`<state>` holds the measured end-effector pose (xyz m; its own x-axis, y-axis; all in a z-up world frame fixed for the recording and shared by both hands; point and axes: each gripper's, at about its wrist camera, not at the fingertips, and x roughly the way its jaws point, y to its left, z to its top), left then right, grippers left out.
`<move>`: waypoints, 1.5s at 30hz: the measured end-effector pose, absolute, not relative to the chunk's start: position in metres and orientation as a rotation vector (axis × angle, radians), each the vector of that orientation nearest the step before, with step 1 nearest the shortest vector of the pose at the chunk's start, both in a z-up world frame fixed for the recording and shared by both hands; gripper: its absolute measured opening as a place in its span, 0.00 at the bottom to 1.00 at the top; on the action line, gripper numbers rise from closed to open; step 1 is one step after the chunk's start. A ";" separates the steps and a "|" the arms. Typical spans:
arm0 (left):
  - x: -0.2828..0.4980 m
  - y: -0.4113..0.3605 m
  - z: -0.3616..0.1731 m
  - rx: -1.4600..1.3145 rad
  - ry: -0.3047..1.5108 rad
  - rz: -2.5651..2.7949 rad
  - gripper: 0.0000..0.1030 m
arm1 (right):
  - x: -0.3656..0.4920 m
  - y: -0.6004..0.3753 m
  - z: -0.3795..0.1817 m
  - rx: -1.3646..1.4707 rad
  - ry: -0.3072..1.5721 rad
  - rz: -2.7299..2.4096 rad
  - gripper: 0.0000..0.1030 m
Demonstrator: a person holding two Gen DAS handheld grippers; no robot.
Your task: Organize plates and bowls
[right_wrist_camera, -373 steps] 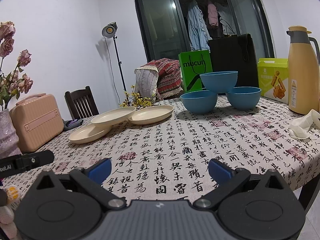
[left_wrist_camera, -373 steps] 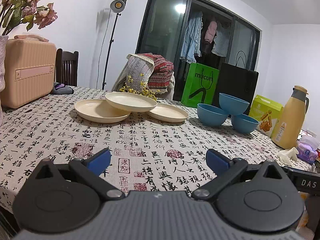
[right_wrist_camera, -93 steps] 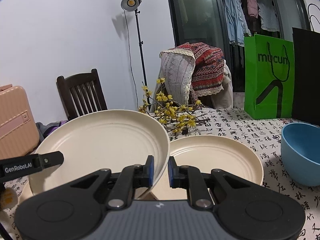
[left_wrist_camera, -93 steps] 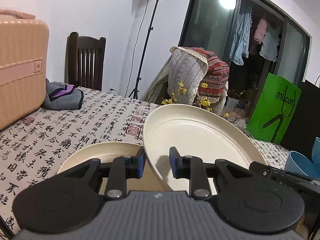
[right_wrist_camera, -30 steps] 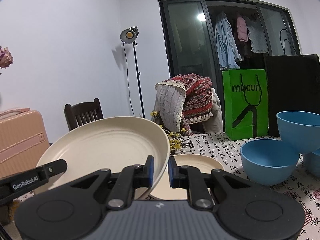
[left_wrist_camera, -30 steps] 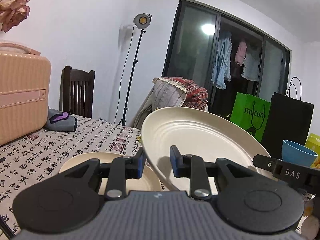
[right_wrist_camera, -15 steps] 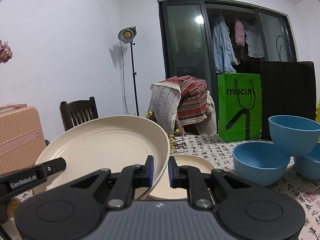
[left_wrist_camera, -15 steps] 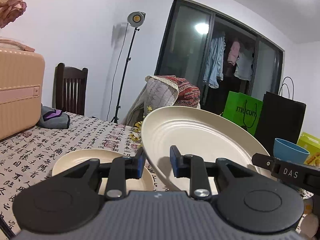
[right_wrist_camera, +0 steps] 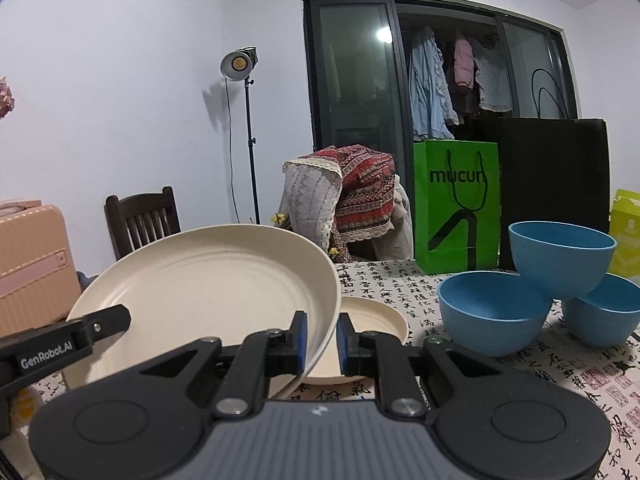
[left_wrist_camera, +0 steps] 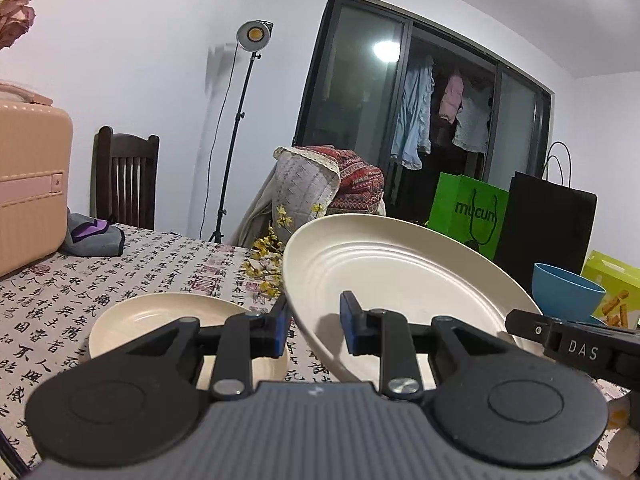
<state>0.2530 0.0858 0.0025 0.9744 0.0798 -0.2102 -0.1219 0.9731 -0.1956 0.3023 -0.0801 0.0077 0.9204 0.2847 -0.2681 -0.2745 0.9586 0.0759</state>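
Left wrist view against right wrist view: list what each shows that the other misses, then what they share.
Only the left wrist view shows the cream plate lying at the left, the grey cloth beside the pink case, and the left gripper on the lifted plate's left rim.

Only the right wrist view shows all three blue bowls, one perched on the other two, the right-hand plate on the table, and the right gripper on the lifted plate's right rim.

Both show the lifted plate, the green bag, the lamp and the draped chair.

We are seeing white walls (right_wrist_camera: 120, 100) and dark sliding glass doors (right_wrist_camera: 352, 80). A studio lamp (right_wrist_camera: 239, 63) is glowing beside a wooden chair (right_wrist_camera: 140, 218).
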 end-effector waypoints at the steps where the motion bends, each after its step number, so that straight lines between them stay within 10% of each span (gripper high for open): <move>1: 0.253 0.085 0.002 -0.208 0.204 0.099 0.25 | 0.301 -0.080 0.007 0.036 0.281 0.282 0.15; 45: 0.245 0.049 -0.008 -0.102 0.228 -0.018 0.25 | 0.267 -0.113 -0.019 0.062 0.308 0.164 0.15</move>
